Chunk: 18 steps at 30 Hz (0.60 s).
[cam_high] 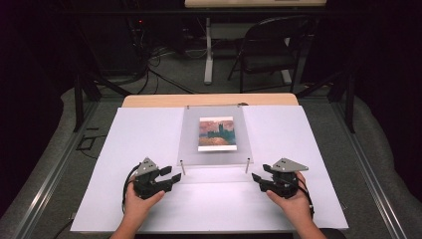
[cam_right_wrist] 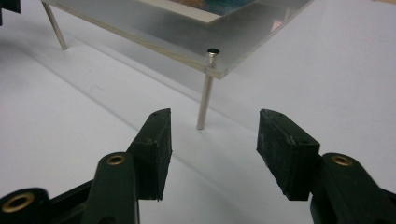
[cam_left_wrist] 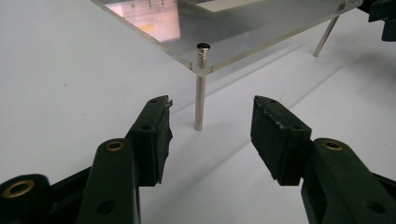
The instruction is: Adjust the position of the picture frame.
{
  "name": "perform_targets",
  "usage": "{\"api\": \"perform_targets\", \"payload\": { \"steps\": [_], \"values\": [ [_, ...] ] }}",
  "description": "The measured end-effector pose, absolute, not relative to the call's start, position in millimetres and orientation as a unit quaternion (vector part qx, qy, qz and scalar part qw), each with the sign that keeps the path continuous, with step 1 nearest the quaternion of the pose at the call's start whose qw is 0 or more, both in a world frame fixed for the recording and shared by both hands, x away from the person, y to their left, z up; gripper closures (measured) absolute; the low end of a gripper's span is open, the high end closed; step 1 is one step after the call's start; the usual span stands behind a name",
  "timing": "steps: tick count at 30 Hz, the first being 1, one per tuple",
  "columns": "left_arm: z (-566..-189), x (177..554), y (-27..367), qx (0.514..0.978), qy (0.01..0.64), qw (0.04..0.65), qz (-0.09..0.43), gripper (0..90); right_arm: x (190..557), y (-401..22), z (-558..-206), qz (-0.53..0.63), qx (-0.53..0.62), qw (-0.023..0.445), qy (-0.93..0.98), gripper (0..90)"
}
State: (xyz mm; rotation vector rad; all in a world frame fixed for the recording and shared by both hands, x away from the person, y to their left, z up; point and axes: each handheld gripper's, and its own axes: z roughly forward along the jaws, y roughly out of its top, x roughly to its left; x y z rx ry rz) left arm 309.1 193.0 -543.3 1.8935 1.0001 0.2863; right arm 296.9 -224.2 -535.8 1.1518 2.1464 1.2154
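- The clear acrylic frame [cam_high: 215, 142] stands assembled on the counter [cam_high: 149, 134], raised on thin metal posts, with the painting print [cam_high: 216, 133] lying flat in its middle.
- The left claw [cam_high: 174, 174] is spread, with nothing between its jaws. The near-left post [cam_left_wrist: 201, 88] stands straight ahead of it, just beyond the fingertips [cam_left_wrist: 161, 105] and not touched.
- The right claw [cam_high: 255, 178] is likewise spread and empty. The near-right post [cam_right_wrist: 206, 88] stands just ahead of its jaws, clear of both pads.
- Judged from this, the frame already rests on its legs and neither claw grips it, so placing the frame looks done. Both claws sit just off the front corners, one at each side.
- What may be left, if anything, is pulling the hands fully away or a small straightening. The frame looks square to the counter, so little seems needed.
- The two far posts lie beyond the frame from the claws. Whether they are seated I cannot tell.
- No brand, label or writing can be read on the print, the frame, the claws or the counter.
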Motion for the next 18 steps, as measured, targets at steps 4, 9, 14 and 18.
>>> {"api": "perform_targets", "payload": {
  "steps": [4,9,14,18],
  "values": [
    [-540.9,309.3,195.7,0.766,0.403,0.485,0.124,45.0,299.1,-233.0,-532.7,0.452,0.429,0.209,0.753,44.4],
    [-541.9,311.1,199.2,0.763,0.405,0.486,0.132,43.6,300.4,-238.5,-535.3,0.461,0.438,0.205,0.744,47.3],
    [-542.1,312.5,203.7,0.756,0.417,0.486,0.136,43.5,302.4,-241.5,-538.6,0.459,0.445,0.202,0.742,45.7],
    [-542.0,312.9,205.4,0.754,0.416,0.488,0.139,44.5,302.6,-243.0,-539.7,0.453,0.449,0.2,0.744,46.3]
  ]
}}
